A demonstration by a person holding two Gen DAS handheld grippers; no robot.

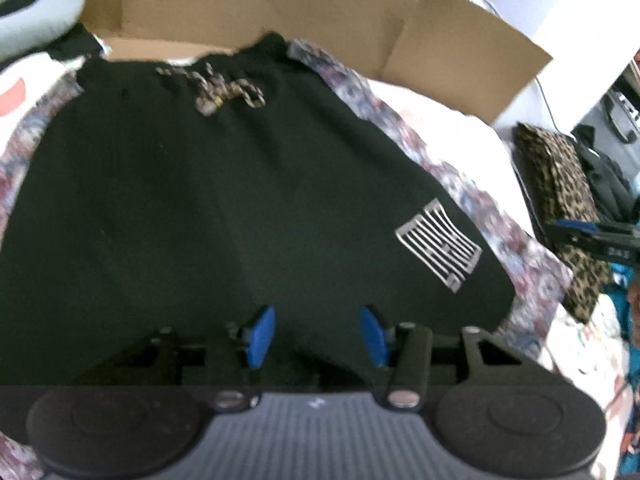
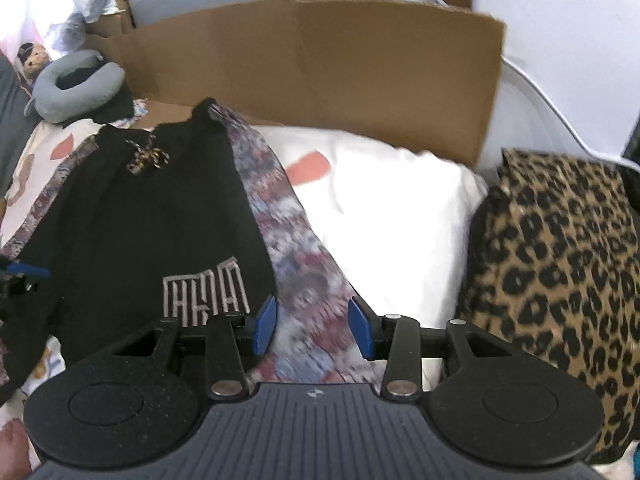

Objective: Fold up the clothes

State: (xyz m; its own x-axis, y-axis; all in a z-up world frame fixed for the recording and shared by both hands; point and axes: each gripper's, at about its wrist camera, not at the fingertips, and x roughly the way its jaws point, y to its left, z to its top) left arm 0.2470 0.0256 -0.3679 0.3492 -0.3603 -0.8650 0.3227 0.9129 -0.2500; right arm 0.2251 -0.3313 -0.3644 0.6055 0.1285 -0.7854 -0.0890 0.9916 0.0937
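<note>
Black shorts (image 1: 224,200) with patterned side stripes, a knotted drawstring (image 1: 224,90) and a white flag print (image 1: 438,246) lie flat on the bed. My left gripper (image 1: 318,336) is open and empty, just above the shorts' near hem. My right gripper (image 2: 312,326) is open and empty over the shorts' right side stripe (image 2: 288,240), beside the flag print (image 2: 206,296). The right gripper's tip (image 1: 592,236) shows at the right edge of the left wrist view. The left gripper's tip (image 2: 24,274) shows at the left edge of the right wrist view.
A white pillow (image 2: 392,216) lies right of the shorts. A leopard-print cloth (image 2: 560,280) lies further right. An open cardboard box (image 2: 320,72) stands behind the bed. A grey neck pillow (image 2: 76,84) sits at the far left.
</note>
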